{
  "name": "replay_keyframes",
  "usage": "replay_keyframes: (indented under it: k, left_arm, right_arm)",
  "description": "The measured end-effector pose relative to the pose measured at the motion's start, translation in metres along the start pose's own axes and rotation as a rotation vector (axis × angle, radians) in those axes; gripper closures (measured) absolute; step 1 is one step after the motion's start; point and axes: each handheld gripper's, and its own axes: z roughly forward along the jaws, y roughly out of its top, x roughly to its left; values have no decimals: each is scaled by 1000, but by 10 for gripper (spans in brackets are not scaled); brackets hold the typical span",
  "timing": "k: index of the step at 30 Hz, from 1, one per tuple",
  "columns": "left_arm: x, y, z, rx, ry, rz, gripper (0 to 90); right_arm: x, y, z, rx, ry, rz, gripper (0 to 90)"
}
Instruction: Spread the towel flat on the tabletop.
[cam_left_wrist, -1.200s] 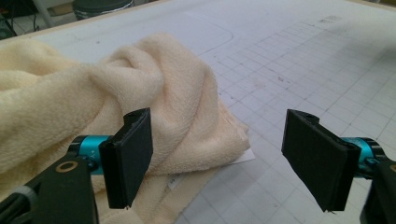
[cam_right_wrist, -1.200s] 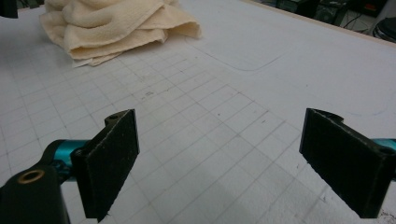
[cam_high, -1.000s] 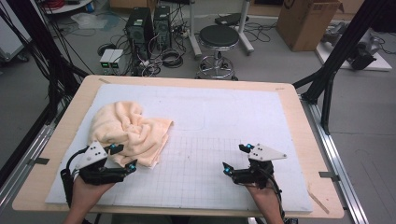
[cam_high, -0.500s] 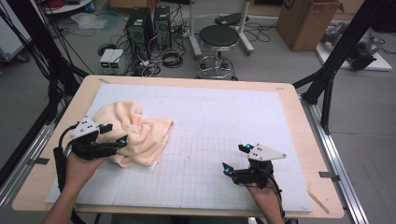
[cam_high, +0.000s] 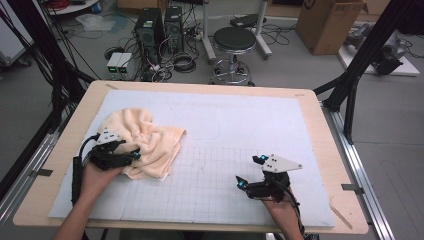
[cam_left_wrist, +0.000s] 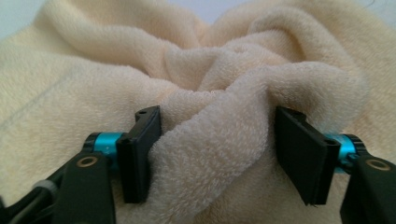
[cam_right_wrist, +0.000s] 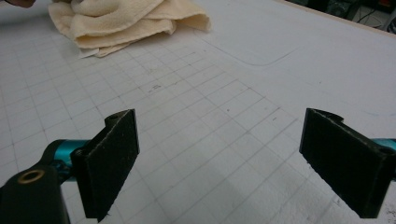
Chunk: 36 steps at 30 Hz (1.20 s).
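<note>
High view, table (cam_high: 320, 120): a pale wooden top under a white gridded mat (cam_high: 240, 120), with a person's forearms coming in from the near edge.
Towel (cam_high: 150, 142): a cream terry towel lies crumpled in a heap on the left part of the mat, well apart from the right hand.
Left gripper (cam_high: 131, 156): it sits at the near side of the heap; in the left gripper view (cam_left_wrist: 212, 154) a thick ridge of towel (cam_left_wrist: 219, 140) runs between the two black jaws. The jaws have just been closing, the left one is against the cloth, and the right one looks just short of it, so no firm pinch yet.
Right gripper (cam_high: 250, 172): it rests over bare mat at the near right, jaws wide apart with nothing between them, as the right gripper view (cam_right_wrist: 219, 158) shows, the towel (cam_right_wrist: 126, 21) far off.
Handling, as a judgement: the towel looks light, soft and limp, not slippery or fragile; it will sag and drag, and folds will shift when lifted.
Where to take hold: a raised ridge or an outer edge or corner, pinched deep enough that the pile does not slide out.
</note>
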Motion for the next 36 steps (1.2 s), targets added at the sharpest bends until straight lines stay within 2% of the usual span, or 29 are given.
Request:
replay_keyframes:
  k: [4,9,11,14,15,17,19,22,28,36]
  left_arm:
    - [1,0,3,13,-4,-1,426]
    - [1,0,3,16,-7,1,587]
    - [1,0,1,8,-10,-13,639]
    - [0,1,-1,2,-8,-13,696]
    - [-1,2,-3,-8,-11,-29,704]
    - [-1,3,-5,-8,-20,-35,710]
    - [0,5,-8,-19,-36,-66,720]
    - [-1,10,-15,-33,-53,-83,732]
    - [-10,18,-24,-57,-78,-80,737]
    - [-34,35,-32,-77,-173,-55,738]
  right_arm:
    - [1,0,1,3,-1,0,113]
    - [1,0,1,4,3,-8,113]
    - [2,0,1,4,8,-7,113]
    - [1,0,1,2,5,-3,113]
    - [1,0,1,2,5,-2,113]
    - [0,0,1,-1,3,-6,113]
    - [0,1,1,-3,5,-2,113]
    - [-1,1,-1,-5,4,0,113]
    - [-1,1,-2,-7,3,6,113]
    - [-3,1,-5,-27,1,6,113]
